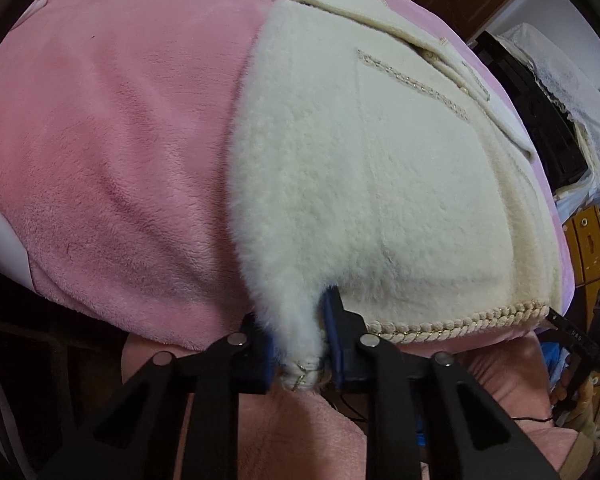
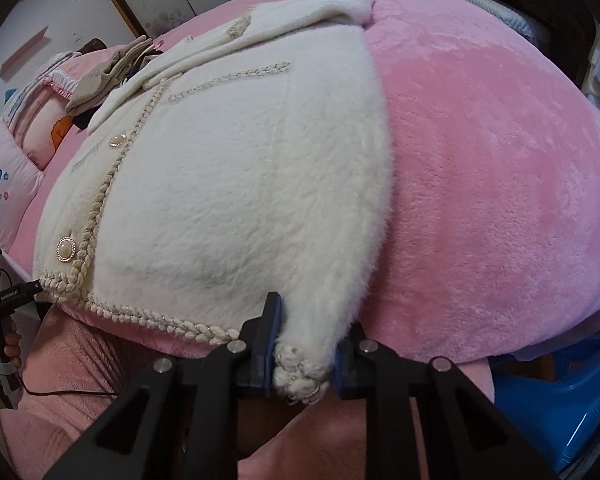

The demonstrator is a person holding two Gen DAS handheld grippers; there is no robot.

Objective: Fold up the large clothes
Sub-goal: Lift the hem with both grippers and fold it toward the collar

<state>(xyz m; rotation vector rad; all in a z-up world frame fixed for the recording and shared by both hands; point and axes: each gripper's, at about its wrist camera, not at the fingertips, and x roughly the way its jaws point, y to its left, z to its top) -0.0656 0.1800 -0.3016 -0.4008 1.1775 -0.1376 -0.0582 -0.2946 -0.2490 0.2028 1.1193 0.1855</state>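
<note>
The cream-white fluffy plush jacket with braided rope trim (image 1: 380, 168) is lying spread flat on the pink fleece blanket (image 1: 100, 140) covering the bed. At its left hem corner, the left gripper (image 1: 302, 356) is clenching a bunched tuft of fleece between blue pads. Across the hem, the right gripper (image 2: 302, 364) is pinching the opposite trimmed corner likewise. The garment is looking thick, soft and limp, probably fairly heavy and sagging when lifted; the firmer braided hem corners are seeming the surest places to hold.

Fluffy cream fleece coat (image 2: 236, 184) lies on matt pink plush blanket (image 2: 500, 180).
</note>
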